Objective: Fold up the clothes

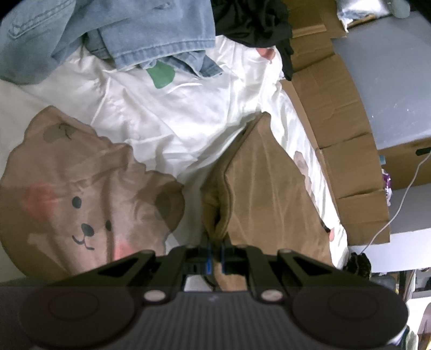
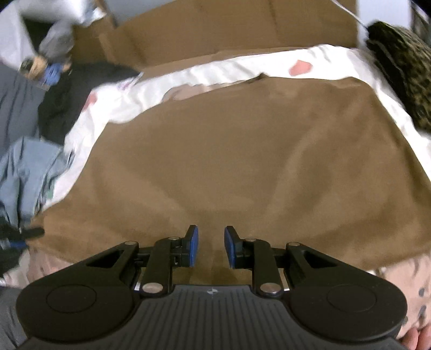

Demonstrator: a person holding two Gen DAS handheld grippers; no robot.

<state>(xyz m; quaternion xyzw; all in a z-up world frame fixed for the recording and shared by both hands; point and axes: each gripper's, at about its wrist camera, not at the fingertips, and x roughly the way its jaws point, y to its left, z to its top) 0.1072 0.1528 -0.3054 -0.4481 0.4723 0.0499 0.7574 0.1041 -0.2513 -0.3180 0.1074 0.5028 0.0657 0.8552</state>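
Two grippers work over a bed spread with a white bear-print cover. Nearest in the left wrist view, the left gripper (image 1: 215, 257) has its jaws pressed together on a bunched edge of the brown garment (image 1: 258, 193), pinching the cloth between the blue pads. From that grip the brown fabric runs away from the camera in a folded wedge, lying on the white cover (image 1: 172, 115). Just left of it sits a large printed bear face (image 1: 86, 204) with pink cheeks.

In the right wrist view, the right gripper (image 2: 211, 249) hangs over the same brown garment (image 2: 242, 150) with its jaws spread a little and nothing between the pads; the cloth lies flat beneath them, filling most of the view. The picture is smeared by motion.

Farther back on the bed, a heap of light blue denim (image 1: 129, 32) lies on the cover, and beside it a pile of black clothing (image 1: 253, 21). Beyond the far edge of the bed stand flattened cardboard boxes (image 1: 342, 113), and a white cable (image 1: 398, 204) trails down past them.
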